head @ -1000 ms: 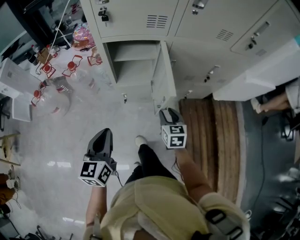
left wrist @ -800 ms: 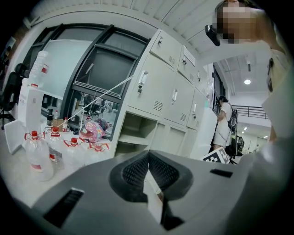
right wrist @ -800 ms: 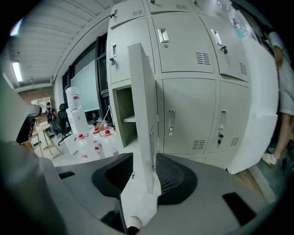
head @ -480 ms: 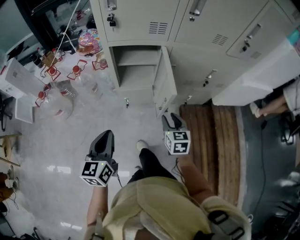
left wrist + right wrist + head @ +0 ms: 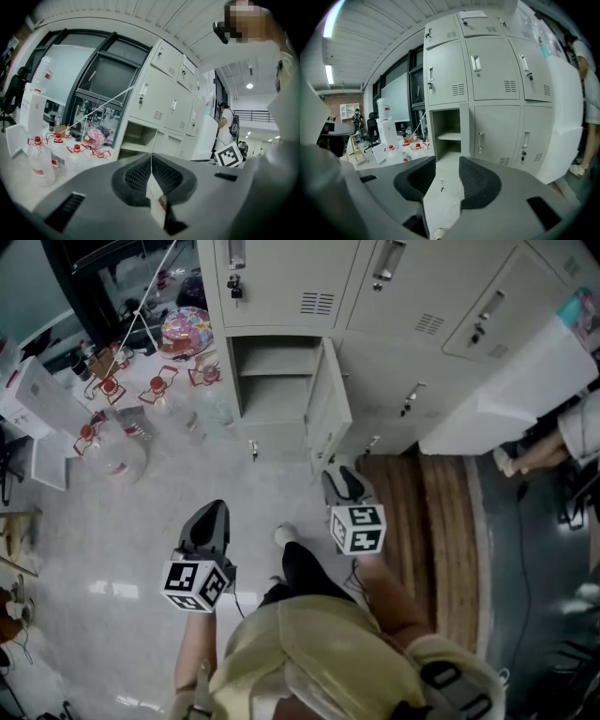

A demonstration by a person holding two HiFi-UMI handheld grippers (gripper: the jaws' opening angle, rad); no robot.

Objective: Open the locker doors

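Facing open locker (image 5: 449, 123), right gripper (image 5: 447, 161) fingers (image 5: 477, 183) apart, hidden from head view

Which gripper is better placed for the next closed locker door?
Probably the right gripper: jaws apart, facing the closed grey metal locker door. The left gripper is shut and farther left.

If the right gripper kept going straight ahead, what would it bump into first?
The right gripper would probably reach the open locker first, close to its swung-out door, though depth is unclear.
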